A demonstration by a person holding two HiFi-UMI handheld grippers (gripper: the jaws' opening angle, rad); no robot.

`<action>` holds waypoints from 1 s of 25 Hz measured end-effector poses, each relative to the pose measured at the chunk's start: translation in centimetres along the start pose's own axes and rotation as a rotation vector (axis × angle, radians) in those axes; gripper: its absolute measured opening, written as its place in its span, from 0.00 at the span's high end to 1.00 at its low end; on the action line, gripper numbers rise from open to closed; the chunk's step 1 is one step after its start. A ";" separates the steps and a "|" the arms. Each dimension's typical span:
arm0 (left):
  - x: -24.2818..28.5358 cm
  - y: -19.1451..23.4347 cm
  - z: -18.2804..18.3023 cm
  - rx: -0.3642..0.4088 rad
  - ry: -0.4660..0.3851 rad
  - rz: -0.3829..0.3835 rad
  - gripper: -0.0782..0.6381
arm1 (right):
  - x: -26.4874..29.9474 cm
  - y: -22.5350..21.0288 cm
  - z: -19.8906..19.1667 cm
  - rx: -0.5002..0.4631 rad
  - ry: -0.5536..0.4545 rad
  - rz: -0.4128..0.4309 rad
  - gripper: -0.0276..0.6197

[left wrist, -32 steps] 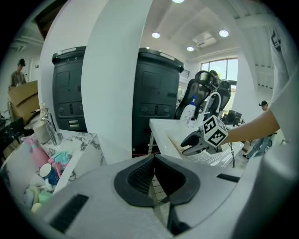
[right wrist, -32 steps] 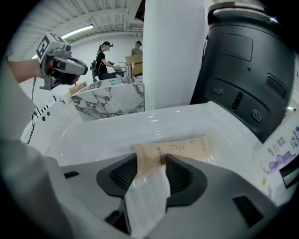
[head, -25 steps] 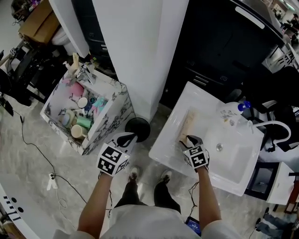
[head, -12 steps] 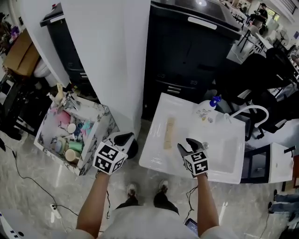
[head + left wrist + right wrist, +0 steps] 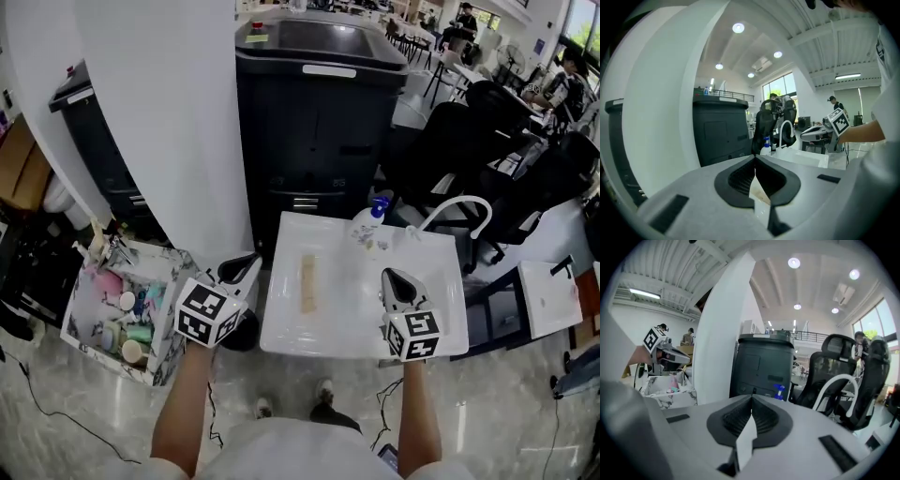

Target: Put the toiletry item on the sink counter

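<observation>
On counter (image 5: pixel 286 328), left half: tube (image 5: pixel 307 282) lies flat, well inside rim, so unlikely to roll off. Left gripper (image 5: pixel 246 266) at tube's 9 o'clock, right gripper (image 5: pixel 392 278) at 3 o'clock, both closed, empty; placing looks done.

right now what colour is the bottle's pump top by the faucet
Blue pump top, clearest in the head view.

This is an open-plan office or lab hall with a mock washroom corner. A freestanding white sink (image 5: pixel 337 319) stands on a polished marble floor (image 5: pixel 66 417) beside a large black bin (image 5: pixel 323 103) and a white column (image 5: pixel 159 122). Black office chairs (image 5: pixel 487 122) and seated people (image 5: pixel 562 80) fill the upper right. Overhead are recessed ceiling lights (image 5: pixel 794 262), a mezzanine railing (image 5: pixel 811 336) and tall windows (image 5: pixel 780 86).
</observation>
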State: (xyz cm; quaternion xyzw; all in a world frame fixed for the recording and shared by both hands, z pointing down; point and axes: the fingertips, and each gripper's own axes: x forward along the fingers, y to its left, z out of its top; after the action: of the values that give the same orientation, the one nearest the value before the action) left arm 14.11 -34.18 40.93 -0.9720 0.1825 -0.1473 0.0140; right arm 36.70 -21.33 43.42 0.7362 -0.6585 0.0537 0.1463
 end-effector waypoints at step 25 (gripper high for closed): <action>-0.1 -4.4 13.2 0.185 -0.234 -0.003 0.88 | -8.0 -4.2 12.7 -0.132 -0.254 -0.041 0.96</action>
State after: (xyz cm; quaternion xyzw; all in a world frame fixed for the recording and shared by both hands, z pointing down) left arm 19.37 -30.33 28.67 -0.9774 0.1638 -0.0491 0.1245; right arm 38.38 -16.94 28.54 0.7391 -0.6588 -0.0861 0.1111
